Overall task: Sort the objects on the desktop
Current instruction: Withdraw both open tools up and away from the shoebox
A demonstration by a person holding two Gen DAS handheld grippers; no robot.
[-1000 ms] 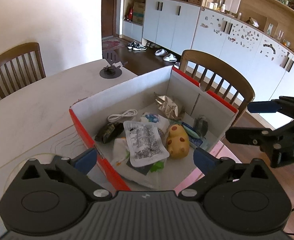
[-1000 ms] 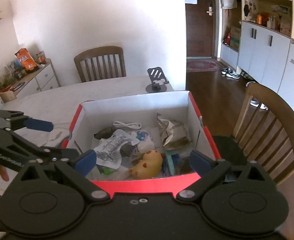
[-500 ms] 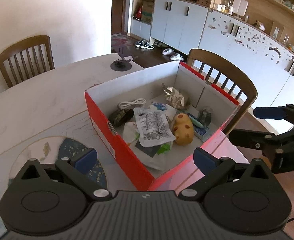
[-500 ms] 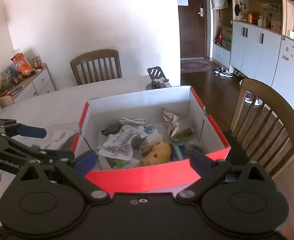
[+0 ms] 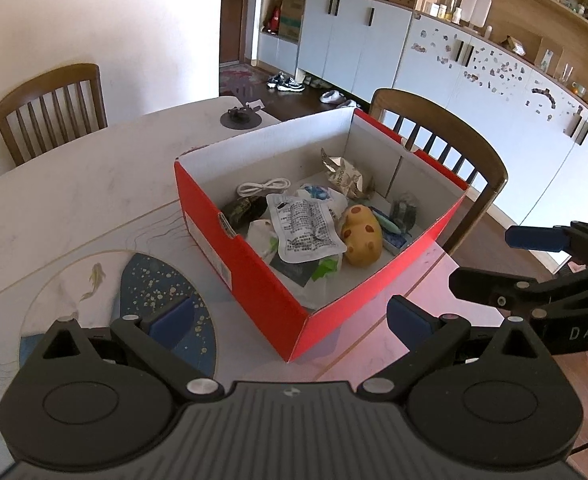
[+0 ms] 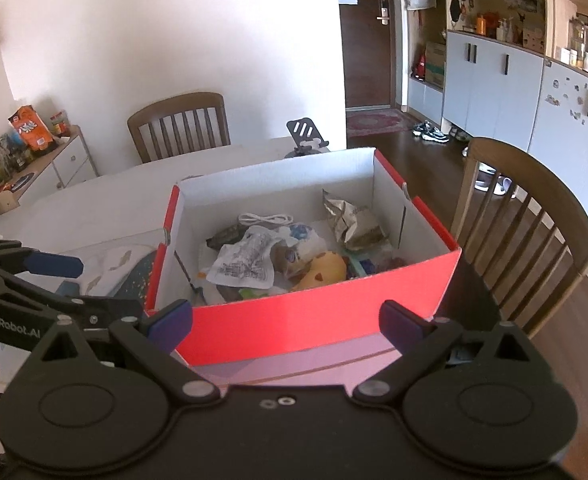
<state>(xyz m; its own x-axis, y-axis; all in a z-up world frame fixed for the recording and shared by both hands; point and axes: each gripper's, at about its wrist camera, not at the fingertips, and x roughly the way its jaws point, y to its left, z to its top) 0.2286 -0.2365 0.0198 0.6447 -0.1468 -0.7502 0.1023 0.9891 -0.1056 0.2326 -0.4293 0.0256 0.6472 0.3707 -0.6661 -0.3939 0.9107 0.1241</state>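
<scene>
Clutter in the red box (image 5: 253,276) on the desk (image 5: 73,184) is partly buried (lower items cannot be identified). One cable (image 5: 262,187), one spotted toy (image 5: 362,236) and one printed pouch (image 5: 304,227) are counted. Left gripper (image 5: 289,314) and right gripper (image 6: 285,318) are held empty, jaws apart.

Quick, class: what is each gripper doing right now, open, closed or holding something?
Left gripper: open, holding nothing.
Right gripper: open, holding nothing.

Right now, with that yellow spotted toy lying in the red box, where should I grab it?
Grip the yellow spotted toy across its narrower upper end, coming straight down with the right gripper. It lies lengthwise on top of the pile, and the box walls probably block any sideways approach.
</scene>
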